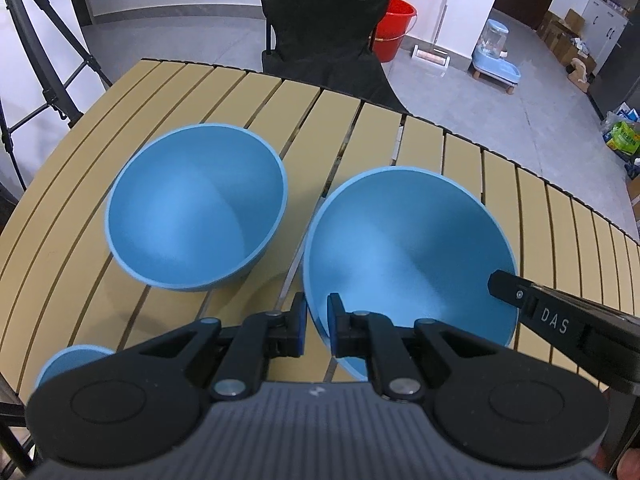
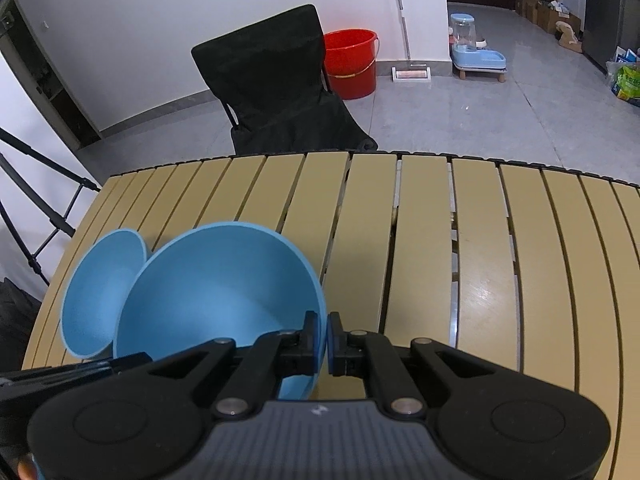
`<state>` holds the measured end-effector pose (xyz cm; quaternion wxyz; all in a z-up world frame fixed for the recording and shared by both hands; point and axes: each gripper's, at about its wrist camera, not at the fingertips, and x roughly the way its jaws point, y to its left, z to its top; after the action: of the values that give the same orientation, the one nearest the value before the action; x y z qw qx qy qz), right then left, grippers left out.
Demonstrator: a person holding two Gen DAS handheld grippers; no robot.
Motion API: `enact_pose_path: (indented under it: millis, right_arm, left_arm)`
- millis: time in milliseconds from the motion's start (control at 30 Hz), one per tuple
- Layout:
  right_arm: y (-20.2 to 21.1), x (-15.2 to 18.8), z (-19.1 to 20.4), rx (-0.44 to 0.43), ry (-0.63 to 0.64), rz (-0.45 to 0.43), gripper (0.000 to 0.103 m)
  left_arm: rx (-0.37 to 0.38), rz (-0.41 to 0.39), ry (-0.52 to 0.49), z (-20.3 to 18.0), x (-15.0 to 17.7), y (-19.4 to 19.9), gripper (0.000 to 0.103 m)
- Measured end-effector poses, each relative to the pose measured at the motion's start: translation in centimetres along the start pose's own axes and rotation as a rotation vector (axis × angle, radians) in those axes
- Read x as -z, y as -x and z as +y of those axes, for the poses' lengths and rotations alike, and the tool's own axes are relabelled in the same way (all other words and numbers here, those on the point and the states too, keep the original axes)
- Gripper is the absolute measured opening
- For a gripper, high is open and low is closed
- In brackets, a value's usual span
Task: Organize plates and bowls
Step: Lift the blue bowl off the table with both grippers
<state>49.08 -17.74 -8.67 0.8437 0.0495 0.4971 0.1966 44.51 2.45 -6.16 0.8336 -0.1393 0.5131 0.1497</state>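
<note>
**Two grippers pinch one blue bowl above the slatted table**

The landmark here is the slatted table (image 1: 168,92), tan boards with dark gaps. Over its near half hangs the held bowl (image 1: 408,248), blue and tilted, its open mouth turned toward the cameras. The left gripper (image 1: 317,320) is clamped on the bowl's near rim — one pad outside the wall, one inside, the thin wall between them. The right gripper (image 2: 323,338) pinches the rim of the same bowl on its other side, its pads pressed together on the wall; in the left wrist view its black finger reaches in over the bowl's right rim.

Beside the held bowl, toward the table's left end, sits a second bowl (image 1: 196,212), also blue and of like shape. The left wrist view shows a strip of bare board between the two; in the right wrist view the held bowl overlaps it, so whether they touch there cannot be told. At the table's near left corner a smaller blue piece (image 1: 70,364) peeks out behind the gripper body — too hidden to name.

Beyond the table's far edge stands a black folding chair (image 2: 272,88), and past it, against the wall, a red bucket (image 2: 352,62).
</note>
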Motion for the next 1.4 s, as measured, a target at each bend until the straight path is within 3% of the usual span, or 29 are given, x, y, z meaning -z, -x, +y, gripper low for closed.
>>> enact_pose_path:
  millis: [900, 1400]
  right_arm:
    - [10.6, 5.6, 1.9, 0.019, 0.022, -0.106, 0.004]
    - [15.3, 9.0, 5.9, 0.004, 0.06, -0.154, 0.004]
  left_arm:
    - [0.043, -0.1, -0.028, 0.9, 5.3, 9.5, 0.011]
    - [0.055, -0.156, 0.009, 4.8, 8.7, 14.3, 0.011]
